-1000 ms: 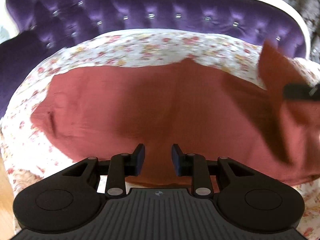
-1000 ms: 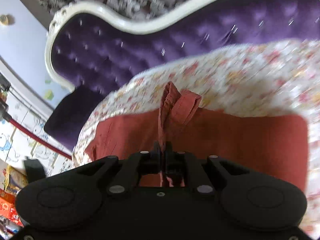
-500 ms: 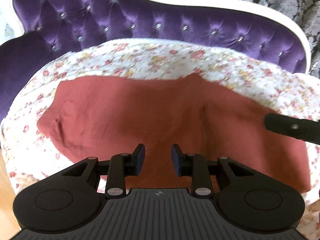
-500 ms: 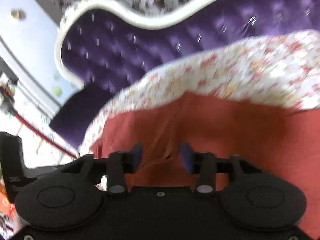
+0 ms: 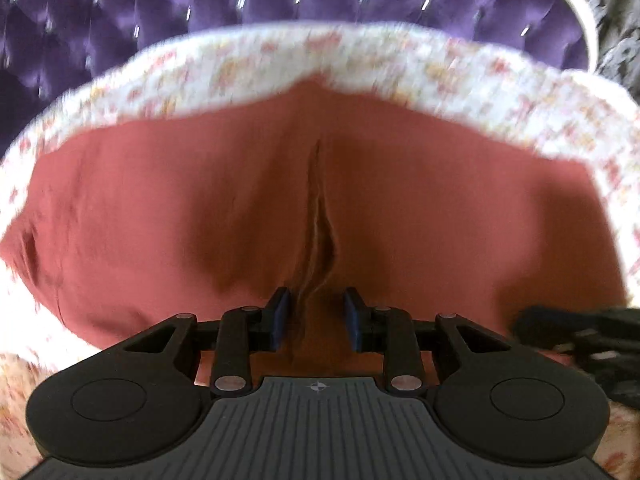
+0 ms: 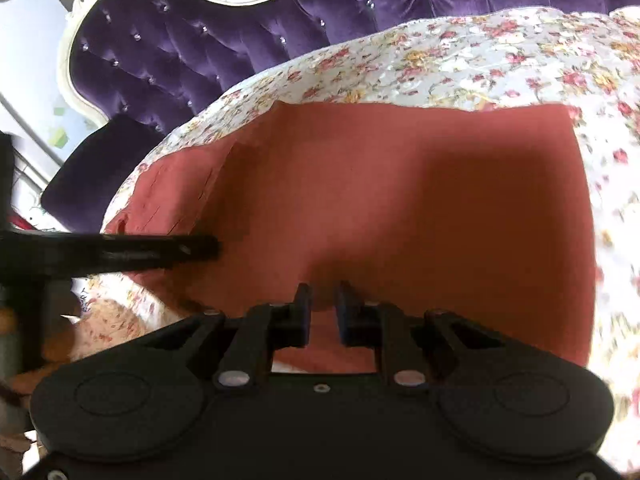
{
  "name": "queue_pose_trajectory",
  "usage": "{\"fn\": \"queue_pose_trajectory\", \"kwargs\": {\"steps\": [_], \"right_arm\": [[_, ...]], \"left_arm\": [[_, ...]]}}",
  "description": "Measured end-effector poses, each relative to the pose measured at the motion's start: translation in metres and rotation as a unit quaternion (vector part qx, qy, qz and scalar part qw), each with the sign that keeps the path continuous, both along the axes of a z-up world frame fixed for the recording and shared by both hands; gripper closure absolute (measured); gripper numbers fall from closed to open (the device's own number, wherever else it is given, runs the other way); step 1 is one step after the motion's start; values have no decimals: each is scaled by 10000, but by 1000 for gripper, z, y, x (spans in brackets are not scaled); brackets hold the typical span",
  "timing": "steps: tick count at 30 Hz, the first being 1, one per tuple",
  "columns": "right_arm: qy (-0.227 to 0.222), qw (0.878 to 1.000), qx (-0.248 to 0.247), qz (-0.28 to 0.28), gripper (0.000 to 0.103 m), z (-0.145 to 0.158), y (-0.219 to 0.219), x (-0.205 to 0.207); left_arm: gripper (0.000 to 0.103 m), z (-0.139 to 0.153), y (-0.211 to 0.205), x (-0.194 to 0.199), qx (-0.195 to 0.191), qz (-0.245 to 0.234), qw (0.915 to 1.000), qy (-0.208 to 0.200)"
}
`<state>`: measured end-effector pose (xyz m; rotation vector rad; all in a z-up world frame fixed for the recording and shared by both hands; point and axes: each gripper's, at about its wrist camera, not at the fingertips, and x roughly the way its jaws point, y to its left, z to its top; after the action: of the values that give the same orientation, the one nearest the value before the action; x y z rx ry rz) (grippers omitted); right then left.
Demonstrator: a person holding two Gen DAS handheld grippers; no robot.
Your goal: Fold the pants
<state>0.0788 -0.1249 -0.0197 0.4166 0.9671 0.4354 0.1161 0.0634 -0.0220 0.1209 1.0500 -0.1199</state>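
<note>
The rust-red pants point(image 6: 420, 200) are lying spread on a floral sheet point(image 6: 460, 56) that is covering the seat of a purple tufted sofa point(image 6: 192, 48), with their near edge running along the front edge of the seat. They are looking like one broad flat panel with a straight far edge and a squared right end, so I am judging that a first fold is already in place, though the layers themselves are not showing clearly. At the left end a lighter flap is sticking out from under the darker panel, so the edges there are not lining up.

In the left wrist view, which is blurred, a long upright ridge point(image 5: 318, 216) of bunched cloth is standing in the middle of the pants and running down toward the left gripper point(image 5: 316, 316). Its jaws are standing apart, holding nothing, one on each side of the lower end of that ridge, just above the near edge.

The right gripper point(image 6: 322, 312) is hovering low over the near edge further right, its jaws a little apart and empty.

What is remaining, by my reading: flattening or pinching that ridge, squaring the left end, and at least one more fold across the length to make a compact packet.
</note>
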Motion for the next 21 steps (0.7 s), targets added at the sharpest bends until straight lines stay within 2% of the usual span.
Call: {"fn": "queue_pose_trajectory", "kwargs": {"steps": [3,5,6,7,11,13,17,21], "right_arm": [[-392,9985,-272,-253,75,18,-16,-2],[-652,9939,-427,-780,70,27,-37,5],[-658,9917,-418,-1025,62,29,-48,11],[-589,9897,-388,-1242,59,27,-59,18],[-278,9862,-261,-1610,58,20,-86,37],[-306,9865,-268,-1589,58,22,-86,39],[-486,9904,-345,-1245,58,33,-71,51],[-663,9940,-421,-757,58,39,-46,77]], "left_arm": [[74,4,5,-3,-42,-47,10000,1],[74,10,5,-2,-18,-57,10000,-10],[74,13,3,0,-25,-52,10000,-54],[74,17,2,3,-45,-37,9999,-121],[74,22,-1,24,-70,90,9995,-289],[74,18,0,36,-43,202,9993,-297],[70,3,7,52,-213,257,9994,-40],[71,15,11,56,-300,90,9995,-8]]}}
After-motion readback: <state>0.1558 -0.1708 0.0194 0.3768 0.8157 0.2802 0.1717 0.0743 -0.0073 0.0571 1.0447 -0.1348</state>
